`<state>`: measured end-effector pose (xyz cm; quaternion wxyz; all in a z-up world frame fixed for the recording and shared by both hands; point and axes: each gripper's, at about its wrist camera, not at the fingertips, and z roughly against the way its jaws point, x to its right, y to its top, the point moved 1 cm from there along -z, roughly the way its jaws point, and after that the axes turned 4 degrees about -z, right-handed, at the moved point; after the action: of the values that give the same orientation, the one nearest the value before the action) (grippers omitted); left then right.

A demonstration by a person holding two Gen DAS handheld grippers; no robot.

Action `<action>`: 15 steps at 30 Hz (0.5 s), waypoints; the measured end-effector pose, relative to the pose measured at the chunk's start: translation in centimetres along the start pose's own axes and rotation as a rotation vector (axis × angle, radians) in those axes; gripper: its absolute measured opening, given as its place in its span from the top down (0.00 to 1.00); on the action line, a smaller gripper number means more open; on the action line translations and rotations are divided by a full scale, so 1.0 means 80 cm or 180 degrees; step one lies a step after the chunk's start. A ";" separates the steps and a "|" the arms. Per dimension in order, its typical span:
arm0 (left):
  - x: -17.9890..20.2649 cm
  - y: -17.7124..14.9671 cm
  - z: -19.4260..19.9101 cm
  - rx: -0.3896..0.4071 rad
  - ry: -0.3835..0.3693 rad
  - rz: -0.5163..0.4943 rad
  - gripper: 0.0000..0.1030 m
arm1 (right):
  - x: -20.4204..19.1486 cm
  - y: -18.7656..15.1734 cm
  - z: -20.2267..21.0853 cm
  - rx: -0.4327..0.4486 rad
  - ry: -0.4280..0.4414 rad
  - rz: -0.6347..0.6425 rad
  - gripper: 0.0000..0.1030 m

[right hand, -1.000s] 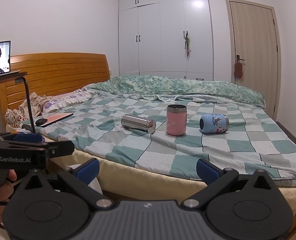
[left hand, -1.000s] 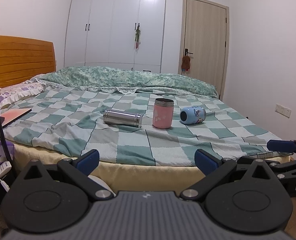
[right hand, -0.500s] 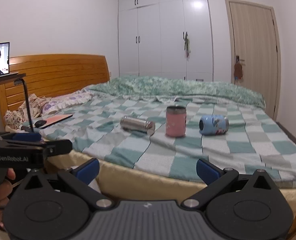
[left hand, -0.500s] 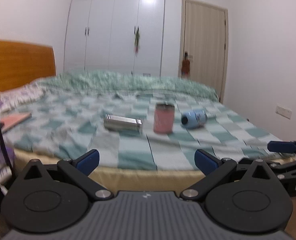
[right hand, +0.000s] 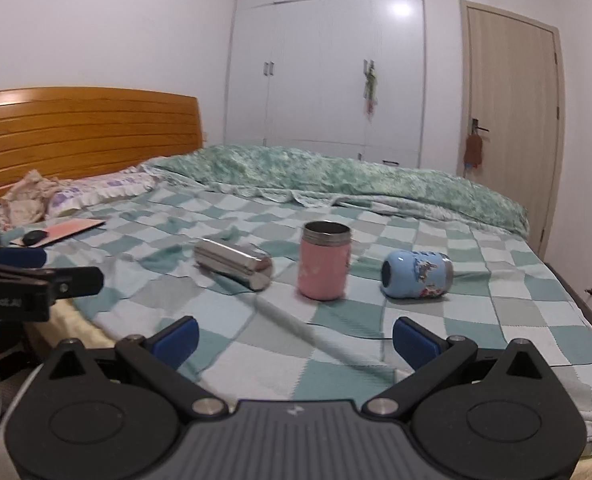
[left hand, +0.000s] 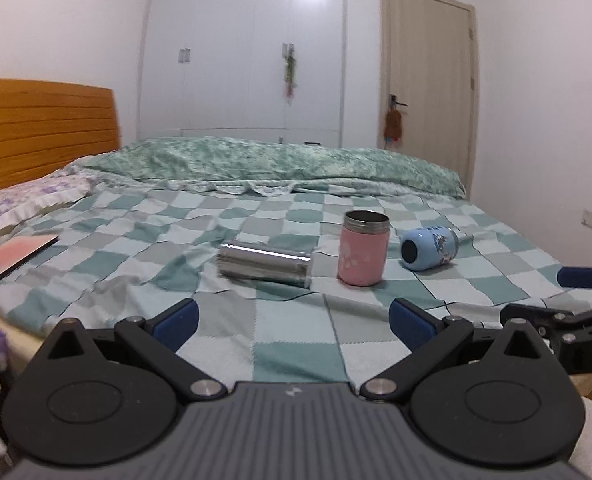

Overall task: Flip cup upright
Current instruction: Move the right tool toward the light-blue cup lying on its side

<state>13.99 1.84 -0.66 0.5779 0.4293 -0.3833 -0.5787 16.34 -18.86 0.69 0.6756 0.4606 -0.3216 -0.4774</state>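
Three cups sit on the checked bedspread (left hand: 288, 344). A silver steel cup (left hand: 265, 263) (right hand: 233, 263) lies on its side at the left. A pink cup (left hand: 363, 253) (right hand: 325, 266) stands upright in the middle. A blue cartoon-print cup (left hand: 428, 248) (right hand: 415, 274) lies on its side at the right. My left gripper (left hand: 294, 320) is open and empty, short of the silver cup. My right gripper (right hand: 296, 338) is open and empty, short of the pink cup. Each gripper shows at the edge of the other's view.
A folded green quilt (right hand: 336, 176) lies across the far side of the bed. A pink notebook and a black mouse (right hand: 35, 236) lie at the left by the pillow (right hand: 96, 192). A wooden headboard (right hand: 84, 132), white wardrobes and a door stand behind.
Both grippers have moved forward over the near edge of the bed, so the cups look larger and closer. Their jaws stay open. The cups have not moved.
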 end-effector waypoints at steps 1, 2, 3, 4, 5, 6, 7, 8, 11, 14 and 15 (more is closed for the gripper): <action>0.004 0.005 -0.010 0.0001 -0.0046 -0.0040 0.00 | 0.007 0.002 -0.008 -0.0012 -0.0034 -0.0015 0.00; 0.009 0.010 -0.019 0.0007 -0.0091 -0.0082 0.00 | 0.016 0.006 -0.015 -0.0007 -0.0069 -0.0045 0.00; 0.015 0.017 -0.032 0.0007 -0.0145 -0.0126 0.00 | 0.026 0.010 -0.022 -0.0005 -0.0097 -0.0077 0.00; 0.022 0.025 -0.044 0.0015 -0.0216 -0.0175 0.00 | 0.037 0.015 -0.030 -0.0008 -0.0130 -0.0119 0.00; 0.030 0.035 -0.057 0.0032 -0.0297 -0.0221 0.00 | 0.048 0.020 -0.038 -0.0008 -0.0163 -0.0167 0.00; 0.039 0.044 -0.071 0.0051 -0.0375 -0.0257 0.00 | 0.061 0.025 -0.046 -0.0004 -0.0191 -0.0219 0.00; 0.048 0.054 -0.084 0.0061 -0.0456 -0.0294 0.00 | 0.075 0.031 -0.054 0.0001 -0.0222 -0.0282 0.00; 0.059 0.067 -0.101 0.0069 -0.0559 -0.0329 0.00 | 0.088 0.037 -0.062 -0.0004 -0.0256 -0.0347 0.00; 0.095 0.111 -0.168 0.0026 -0.0833 -0.0319 0.00 | 0.140 0.061 -0.090 -0.0010 -0.0249 -0.0662 0.00; 0.132 0.152 -0.246 -0.0183 -0.1063 -0.0326 0.00 | 0.198 0.089 -0.129 -0.0090 -0.0231 -0.0993 0.00; 0.143 0.163 -0.270 -0.0254 -0.1150 -0.0393 0.00 | 0.218 0.100 -0.145 -0.0114 -0.0299 -0.1063 0.00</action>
<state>39.11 -8.97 3.71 0.4797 0.3179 -0.4304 -0.6954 35.13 -30.68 3.76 0.5792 0.4727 -0.2634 -0.6097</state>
